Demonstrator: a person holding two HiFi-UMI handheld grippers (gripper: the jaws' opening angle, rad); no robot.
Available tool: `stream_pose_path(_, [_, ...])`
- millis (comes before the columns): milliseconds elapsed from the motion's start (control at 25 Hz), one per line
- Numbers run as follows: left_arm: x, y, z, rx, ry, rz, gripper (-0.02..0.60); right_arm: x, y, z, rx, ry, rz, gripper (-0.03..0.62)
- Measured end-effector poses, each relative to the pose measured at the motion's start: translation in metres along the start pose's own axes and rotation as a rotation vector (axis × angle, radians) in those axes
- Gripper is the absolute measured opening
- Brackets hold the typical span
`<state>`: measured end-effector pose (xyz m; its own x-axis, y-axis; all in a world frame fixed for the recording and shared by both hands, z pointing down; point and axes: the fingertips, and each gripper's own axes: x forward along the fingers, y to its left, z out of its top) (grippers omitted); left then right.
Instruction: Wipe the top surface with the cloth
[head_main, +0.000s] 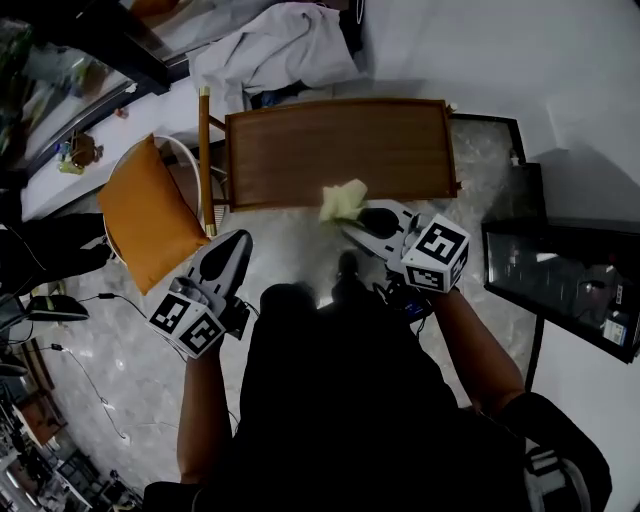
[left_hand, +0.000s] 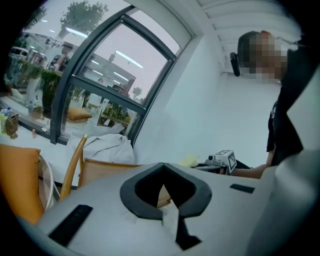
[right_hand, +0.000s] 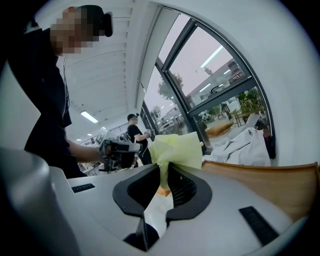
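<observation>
Head view — cloth in R tongs

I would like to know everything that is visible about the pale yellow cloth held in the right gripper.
The pale yellow cloth looks thin and soft, like a light wiping fabric. It is crumpled into a loose bunch, not spread flat. The right gripper is shut on its lower part, and the free folds fan out beyond the tips. In the head view it sits over the near edge of the brown wooden table top; whether it presses on the wood I cannot tell.
</observation>
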<state>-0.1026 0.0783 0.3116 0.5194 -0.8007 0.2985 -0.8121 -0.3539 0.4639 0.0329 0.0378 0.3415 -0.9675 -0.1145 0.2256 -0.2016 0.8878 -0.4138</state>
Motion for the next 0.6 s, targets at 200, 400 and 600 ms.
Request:
stream_pose_path(200, [0.004, 0.047, 0.017, -0.015, -0.014, 0.027, 0.009, 0.022, -0.022, 0.005, 0.018, 0.0, -0.028, 0.049])
stream_pose_path(400, [0.022, 0.086, 0.045, -0.019, -0.034, -0.031, 0.009, 0.048, -0.041, 0.022, 0.017, 0.005, -0.1, 0.049])
stream_pose_path(600, [0.033, 0.118, 0.065, -0.027, -0.033, -0.095, 0.009, 0.089, -0.051, 0.046, 0.001, 0.025, -0.136, 0.049])
